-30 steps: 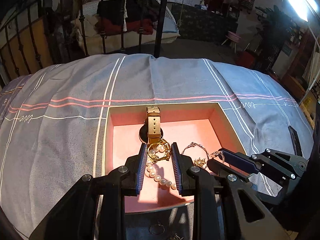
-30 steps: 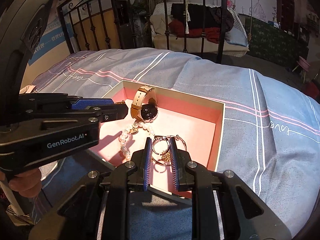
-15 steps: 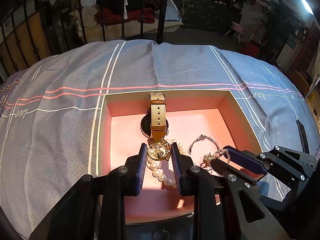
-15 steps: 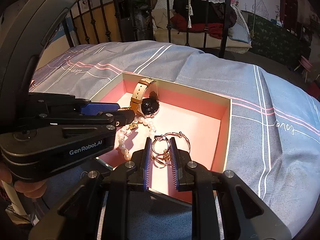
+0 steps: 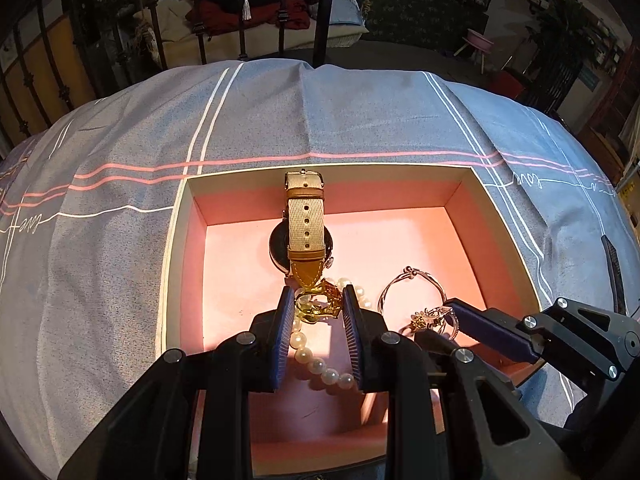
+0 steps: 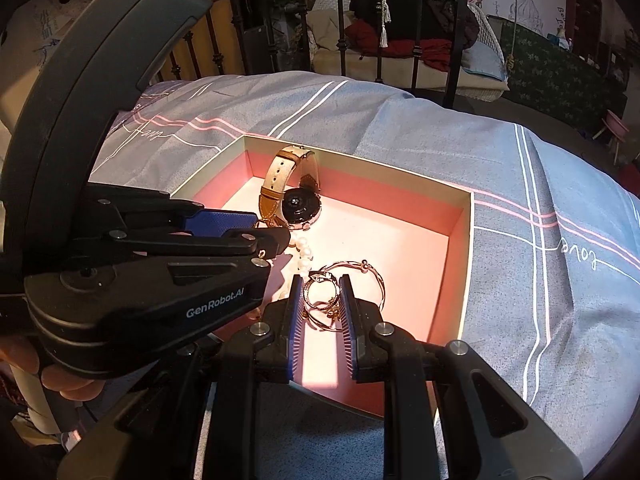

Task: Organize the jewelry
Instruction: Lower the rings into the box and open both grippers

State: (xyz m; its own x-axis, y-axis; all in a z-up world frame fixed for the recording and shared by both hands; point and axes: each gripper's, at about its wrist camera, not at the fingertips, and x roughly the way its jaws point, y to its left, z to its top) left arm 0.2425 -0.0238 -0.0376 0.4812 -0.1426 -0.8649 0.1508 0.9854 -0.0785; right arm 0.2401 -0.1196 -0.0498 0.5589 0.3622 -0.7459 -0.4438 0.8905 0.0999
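Jewelry lies in a shallow pink-lined box [image 5: 472,216] that rests on a bed's grey-blue bedspread [image 5: 120,240] with white and pink stripes, both tools reaching over the near edge of that box.

Largest of the pieces is a wristwatch [image 5: 305,224] with a tan strap, propped on edge just ahead of the left tool [image 5: 314,306], its dark round case behind the strap.

A pearl bracelet [image 5: 320,364] trails from the watch back between the fingers [image 5: 280,332] of the left tool, and a gold ornament [image 5: 316,304] sits right at the tips. The blue pads stand narrowly apart on either side of it; whether they pinch it cannot be told.

Rose-gold bangles [image 6: 352,280] lie ahead of the right tool [image 6: 322,296], with one thin ring [image 6: 320,292] of them framed between its tips. That tool's pads are also narrowly apart, and a grip on the ring cannot be told. It sits to the right of the left tool, tips close together.
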